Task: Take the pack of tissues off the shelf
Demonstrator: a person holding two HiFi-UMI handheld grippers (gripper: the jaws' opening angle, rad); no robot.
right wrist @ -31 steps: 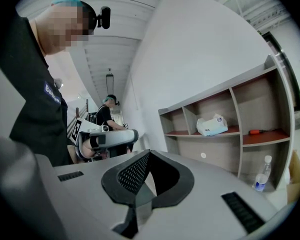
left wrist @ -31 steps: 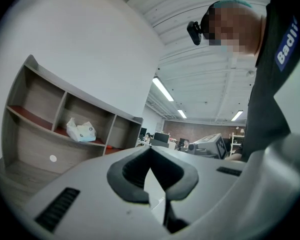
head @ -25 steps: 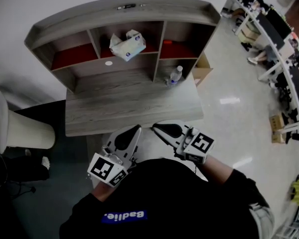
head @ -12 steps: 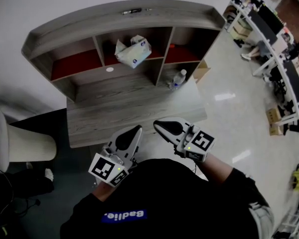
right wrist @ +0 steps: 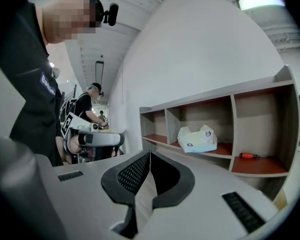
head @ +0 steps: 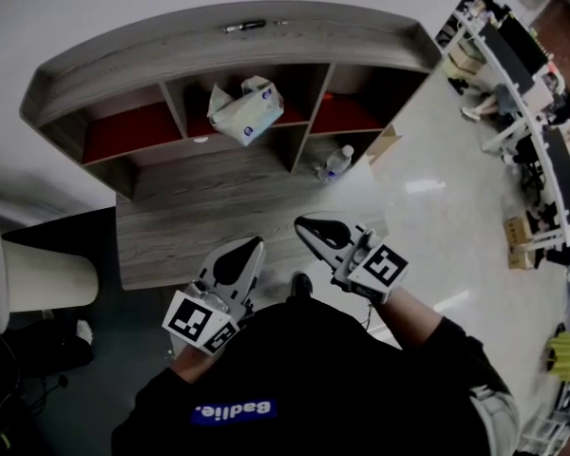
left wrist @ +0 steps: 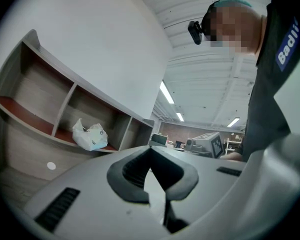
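The white pack of tissues (head: pixel 245 109) lies in the middle upper compartment of the wooden shelf (head: pixel 228 41) at the back of the desk; it shows too as the tissue pack (left wrist: pixel 91 136) in the left gripper view and the tissue pack (right wrist: pixel 197 139) in the right gripper view. My left gripper (head: pixel 254 246) and right gripper (head: pixel 302 224) hover near the desk's front edge, close to my body, both shut and empty. In each gripper view the jaws meet at the tip, left gripper (left wrist: pixel 150 150), right gripper (right wrist: pixel 149 154). The pack is well beyond both.
A clear water bottle (head: pixel 333 163) stands on the desk (head: pixel 218 207) under the right compartments. An orange-handled tool (right wrist: pixel 250 155) lies in the right upper compartment. A pen (head: pixel 243 27) rests on the shelf top. A pale chair (head: pixel 19 274) is at left; office desks with people (head: pixel 522 74) at right.
The head view has shifted a little, so the shelf sits slightly lower and nearer in frame. Both grippers stay shut near my body, edging slightly forward.
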